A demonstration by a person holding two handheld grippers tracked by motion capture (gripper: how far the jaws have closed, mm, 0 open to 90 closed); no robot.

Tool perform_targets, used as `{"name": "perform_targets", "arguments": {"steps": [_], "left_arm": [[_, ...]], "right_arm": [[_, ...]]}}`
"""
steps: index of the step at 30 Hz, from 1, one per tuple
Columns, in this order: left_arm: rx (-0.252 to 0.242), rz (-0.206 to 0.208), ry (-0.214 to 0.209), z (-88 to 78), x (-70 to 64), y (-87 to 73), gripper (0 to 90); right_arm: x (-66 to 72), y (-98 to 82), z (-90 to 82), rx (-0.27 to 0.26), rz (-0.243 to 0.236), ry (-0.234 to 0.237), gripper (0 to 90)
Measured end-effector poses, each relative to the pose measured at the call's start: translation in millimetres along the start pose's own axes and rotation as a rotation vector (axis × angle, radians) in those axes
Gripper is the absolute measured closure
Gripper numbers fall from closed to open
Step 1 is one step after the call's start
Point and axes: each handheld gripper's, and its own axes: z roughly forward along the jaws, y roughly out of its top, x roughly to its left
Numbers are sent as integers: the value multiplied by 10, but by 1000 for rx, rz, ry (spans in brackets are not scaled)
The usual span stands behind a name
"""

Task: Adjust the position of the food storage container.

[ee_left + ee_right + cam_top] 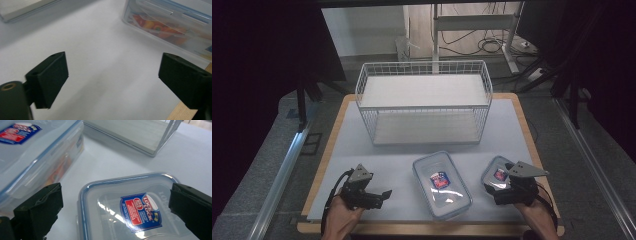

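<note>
My right gripper (116, 213), jaws wide and empty, hovers over the small clear blue-rimmed plastic lid (130, 205); my left gripper (113, 82) gapes empty over the table.

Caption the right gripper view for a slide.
Open right tool poised over small clear container lid, larger container beside it.

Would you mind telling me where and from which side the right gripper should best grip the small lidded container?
Probably across its two long sides, coming down from above. The small container lies flat on the table, lid up, and the open right gripper already straddles it. The large container stands apart, leaving room.
</note>
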Motion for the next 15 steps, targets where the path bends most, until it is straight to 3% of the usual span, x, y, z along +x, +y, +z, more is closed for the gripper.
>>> {"name": "perform_targets", "arguments": {"steps": [6, 7, 10, 15], "left_arm": [[-16, 47, 105, 57, -57, -71, 75], [-16, 47, 105, 57, -57, -71, 75], [-76, 47, 101, 12, -22, -153, 67], [-90, 67, 122, -8, 6, -204, 48]], "right_arm": [[-17, -15, -11, 7, 0, -2, 0], [-18, -11, -17, 4, -2, 0, 0], [-17, -10, -12, 8, 14, 3, 0], [-12, -16, 7, 17, 28, 2, 0]]}}
